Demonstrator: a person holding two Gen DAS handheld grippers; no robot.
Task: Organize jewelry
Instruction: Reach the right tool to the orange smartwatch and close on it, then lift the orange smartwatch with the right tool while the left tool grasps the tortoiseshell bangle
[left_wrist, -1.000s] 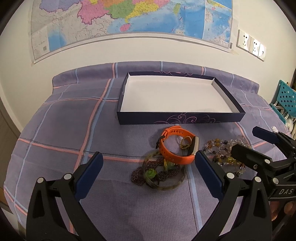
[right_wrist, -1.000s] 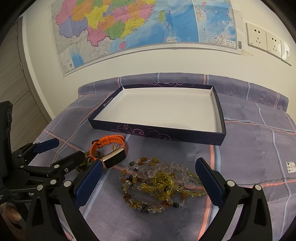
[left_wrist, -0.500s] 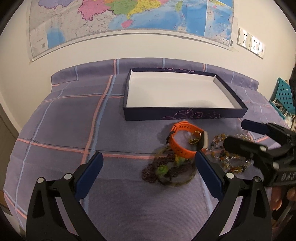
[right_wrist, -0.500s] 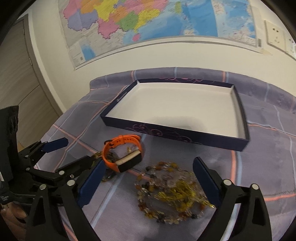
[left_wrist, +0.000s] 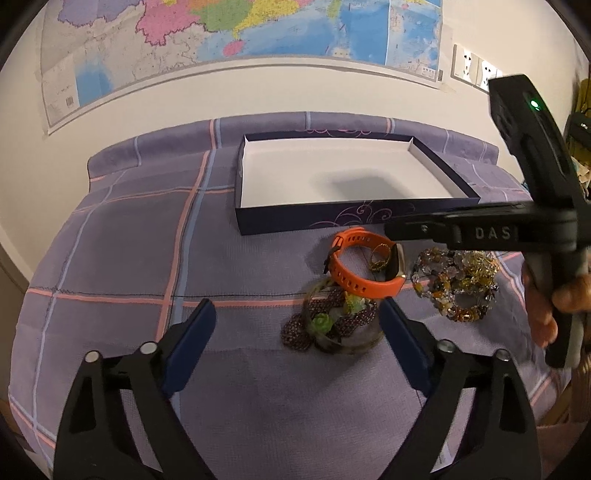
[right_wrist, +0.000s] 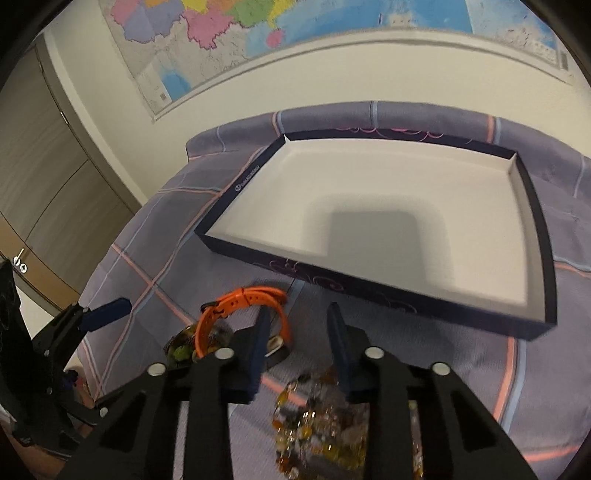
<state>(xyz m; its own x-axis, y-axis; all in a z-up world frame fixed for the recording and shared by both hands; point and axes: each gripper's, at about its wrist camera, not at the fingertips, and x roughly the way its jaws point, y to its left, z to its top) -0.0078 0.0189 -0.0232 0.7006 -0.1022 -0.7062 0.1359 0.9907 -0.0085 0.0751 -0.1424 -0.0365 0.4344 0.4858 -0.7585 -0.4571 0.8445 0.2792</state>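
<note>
In the left wrist view, the left gripper (left_wrist: 295, 325) fills the bottom of the frame with its blue-padded jaws spread wide and nothing between them; the gap frames the near edge of a clear bangle (left_wrist: 341, 325) tangled with a dark purple beaded bracelet (left_wrist: 295, 330) and green beads. Just above that pile, right of centre, lies an orange watch (left_wrist: 360, 267) with a gold-edged face, its strap looped around a small gold ring (left_wrist: 380, 256). To its right, touching or nearly so, sits a heap of amber and clear bead strands (left_wrist: 456, 284). A shallow dark blue box (left_wrist: 314, 218) with a white interior occupies the upper centre, pink scrollwork on its front wall; all of this rests on a purple checked cloth (left_wrist: 122, 240). The right gripper's body crosses the right side of this frame, with the white letters "DAS" legible on it before the view cuts them off and a green light lit near the top. In the right wrist view, the right gripper (right_wrist: 297, 341) sits at lower centre with jaws narrowed but still parted, gripping nothing, above the watch's face; the bead heap is blurred below it. A small white logo and tiny print on the box's left wall cannot be read. A colourful wall map (right_wrist: 332, 33) spans the top of both frames; its lettering is too small to read.
</note>
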